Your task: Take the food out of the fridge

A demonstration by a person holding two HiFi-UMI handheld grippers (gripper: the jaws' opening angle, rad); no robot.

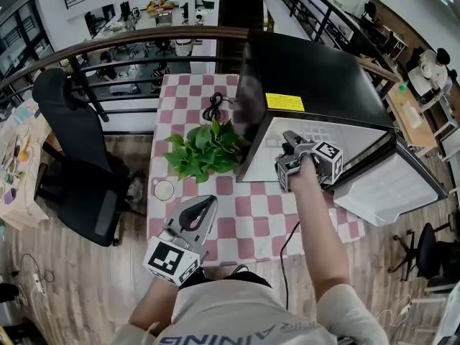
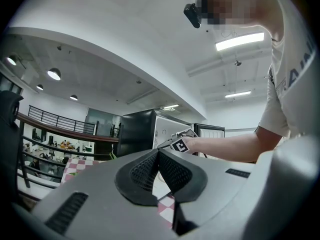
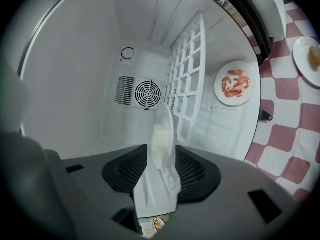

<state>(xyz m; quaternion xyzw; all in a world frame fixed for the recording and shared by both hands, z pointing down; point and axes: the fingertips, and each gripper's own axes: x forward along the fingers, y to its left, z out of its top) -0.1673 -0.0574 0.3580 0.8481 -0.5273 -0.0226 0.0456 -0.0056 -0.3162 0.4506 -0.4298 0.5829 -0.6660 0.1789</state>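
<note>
A black mini fridge [image 1: 309, 70] stands on the checkered table [image 1: 244, 221] with its door [image 1: 392, 185] swung open. My right gripper [image 1: 290, 141] reaches into the white interior. In the right gripper view it is rolled on its side. A white plate [image 3: 162, 126] with something pale yellow on it lies edge-on between the open jaws of this right gripper [image 3: 162, 150]. Below the wire shelf [image 3: 192, 69] sits a plate of shrimp [image 3: 236, 83]. My left gripper [image 1: 211, 202] hangs low over the table's near side, shut and empty; its pads [image 2: 150, 166] meet.
A leafy plant [image 1: 205, 149] stands left of the fridge, with a black cable [image 1: 213, 106] behind it and a small round cup [image 1: 164, 190] near the table's left edge. Another plate [image 3: 310, 56] with food rests on the cloth outside the fridge. A black office chair [image 1: 79, 164] stands left.
</note>
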